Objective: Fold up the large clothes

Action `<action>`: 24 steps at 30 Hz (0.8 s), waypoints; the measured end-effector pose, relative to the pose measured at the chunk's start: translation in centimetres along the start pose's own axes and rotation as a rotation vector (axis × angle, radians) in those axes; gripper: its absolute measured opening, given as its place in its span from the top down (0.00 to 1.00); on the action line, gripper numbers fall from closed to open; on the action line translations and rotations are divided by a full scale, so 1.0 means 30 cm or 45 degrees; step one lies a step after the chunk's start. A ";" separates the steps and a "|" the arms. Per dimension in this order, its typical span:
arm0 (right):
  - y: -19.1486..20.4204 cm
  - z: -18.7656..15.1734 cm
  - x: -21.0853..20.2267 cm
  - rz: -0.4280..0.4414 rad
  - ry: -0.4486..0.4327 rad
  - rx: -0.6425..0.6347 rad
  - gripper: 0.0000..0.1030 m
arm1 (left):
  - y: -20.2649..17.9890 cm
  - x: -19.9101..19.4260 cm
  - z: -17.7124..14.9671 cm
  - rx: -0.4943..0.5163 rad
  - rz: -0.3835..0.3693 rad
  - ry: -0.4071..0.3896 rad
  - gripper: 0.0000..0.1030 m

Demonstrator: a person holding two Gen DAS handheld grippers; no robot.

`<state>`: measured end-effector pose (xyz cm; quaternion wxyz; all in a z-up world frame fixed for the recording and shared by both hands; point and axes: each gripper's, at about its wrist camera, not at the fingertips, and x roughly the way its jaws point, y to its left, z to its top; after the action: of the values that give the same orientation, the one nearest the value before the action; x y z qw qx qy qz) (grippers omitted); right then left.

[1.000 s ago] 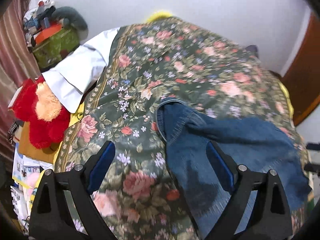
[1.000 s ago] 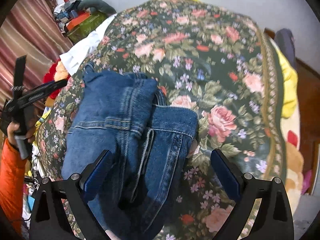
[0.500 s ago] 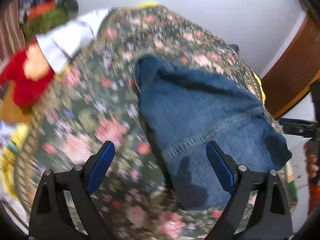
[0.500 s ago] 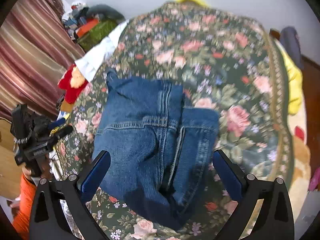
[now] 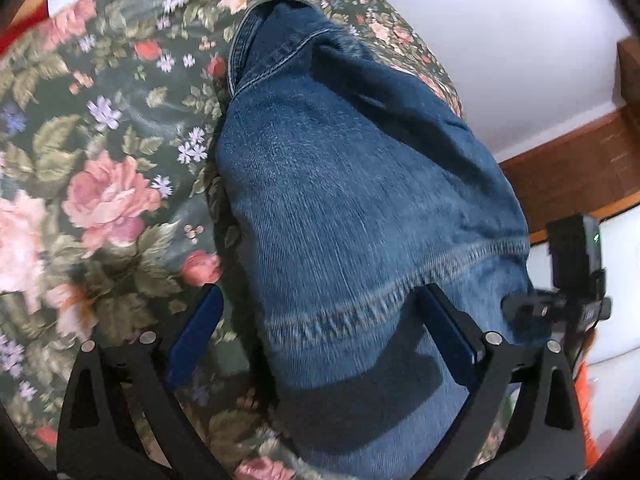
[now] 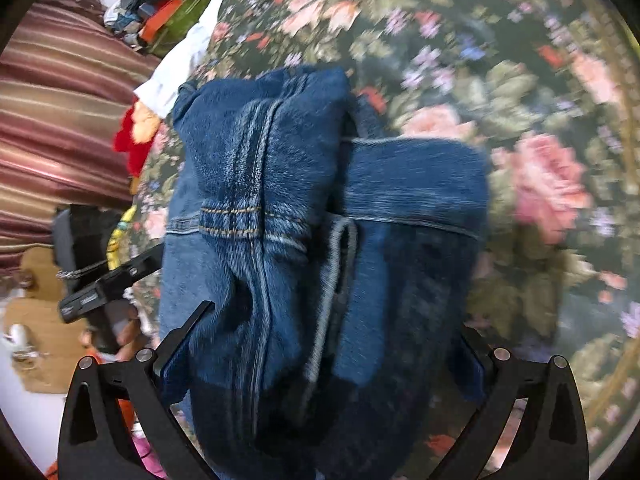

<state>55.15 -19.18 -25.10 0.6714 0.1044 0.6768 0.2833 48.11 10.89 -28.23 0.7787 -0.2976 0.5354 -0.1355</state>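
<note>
Covering right tongs (image 6: 326, 344) tips: folded jeans (image 6: 320, 208)

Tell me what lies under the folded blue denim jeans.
The folded blue denim jeans rest on a dark green floral bedspread, which shows all around them. What sits directly beneath the denim is covered and cannot be seen.

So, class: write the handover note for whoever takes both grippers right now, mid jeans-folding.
Left gripper: open, holds nothing, fingers either side of the near hem end of the jeans.
Right gripper: open, holds nothing, straddles the folded bundle from the other side.
Jeans lie on the floral bedspread, already folded into a compact stack, waistband layer on top.
Left: judge whether one more fold or a tidy-up is needed; neither gripper has a grip yet.
</note>
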 end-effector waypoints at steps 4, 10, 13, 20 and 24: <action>-0.004 0.029 0.078 0.091 0.065 0.016 0.01 | 0.018 0.071 0.015 -0.046 -0.066 0.047 0.00; 0.000 0.039 0.114 0.120 0.050 0.044 0.06 | -0.006 0.122 0.021 -0.088 -0.186 0.071 0.03; -0.015 0.032 0.109 0.141 0.029 0.059 0.18 | -0.045 0.114 0.015 -0.035 -0.140 0.047 0.14; 0.029 0.014 0.069 0.110 -0.006 0.032 0.41 | -0.186 0.029 0.008 0.119 -0.067 -0.004 0.36; 0.087 0.004 0.026 0.084 -0.037 0.002 0.46 | -0.272 -0.053 0.000 0.215 -0.038 -0.048 0.40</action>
<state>54.57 -16.63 -24.39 0.6714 0.1312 0.6633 0.3034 48.36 5.32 -22.07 0.8088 -0.2413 0.5028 -0.1863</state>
